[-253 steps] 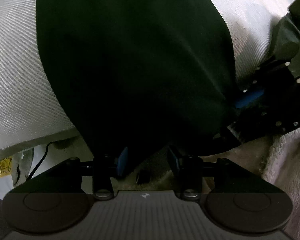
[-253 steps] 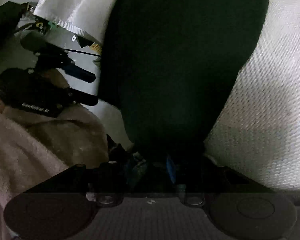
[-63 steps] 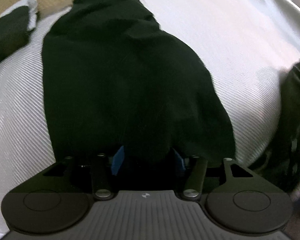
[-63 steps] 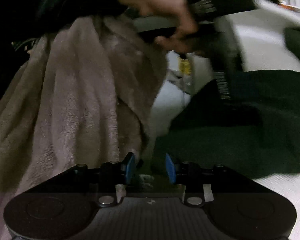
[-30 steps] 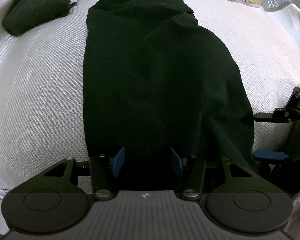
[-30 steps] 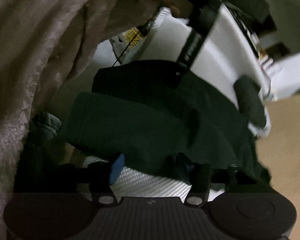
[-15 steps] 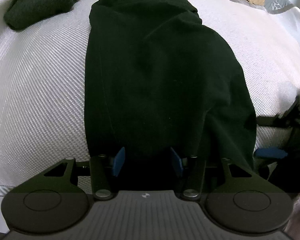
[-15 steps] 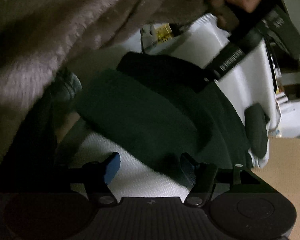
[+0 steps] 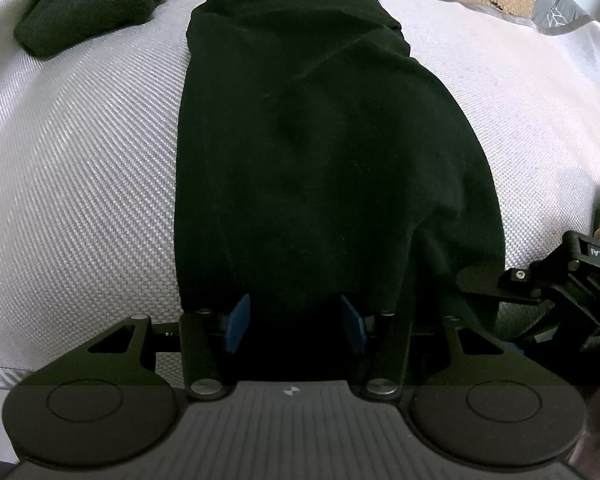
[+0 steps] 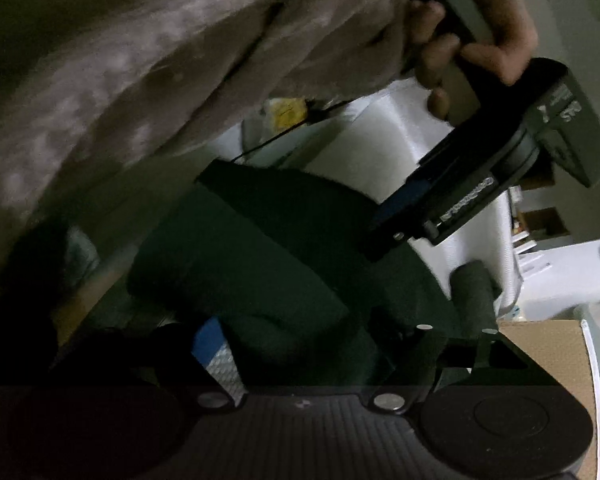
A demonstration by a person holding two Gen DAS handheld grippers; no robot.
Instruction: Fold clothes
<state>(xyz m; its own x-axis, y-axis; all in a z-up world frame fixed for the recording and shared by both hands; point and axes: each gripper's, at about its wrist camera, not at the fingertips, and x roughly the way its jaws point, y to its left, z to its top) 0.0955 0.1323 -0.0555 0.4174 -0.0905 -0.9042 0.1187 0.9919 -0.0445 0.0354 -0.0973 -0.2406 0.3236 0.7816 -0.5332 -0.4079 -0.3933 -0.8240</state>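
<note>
The dark garment (image 9: pixel 320 140) lies in a long narrow strip on the white woven bed cover (image 9: pixel 80 160), running from 6 to 12 o'clock in the left wrist view, so the lengthwise fold looks done. A small folded dark piece (image 9: pixel 88 4) rests at 11 o'clock. The left hand-held gripper (image 9: pixel 296 322) is clamped on the near hem. The right hand-held gripper (image 10: pixel 300 344) has just been opening its jaws; the hem corner sits between them, not yet pinched. I judge the crosswise fold is left.
</note>
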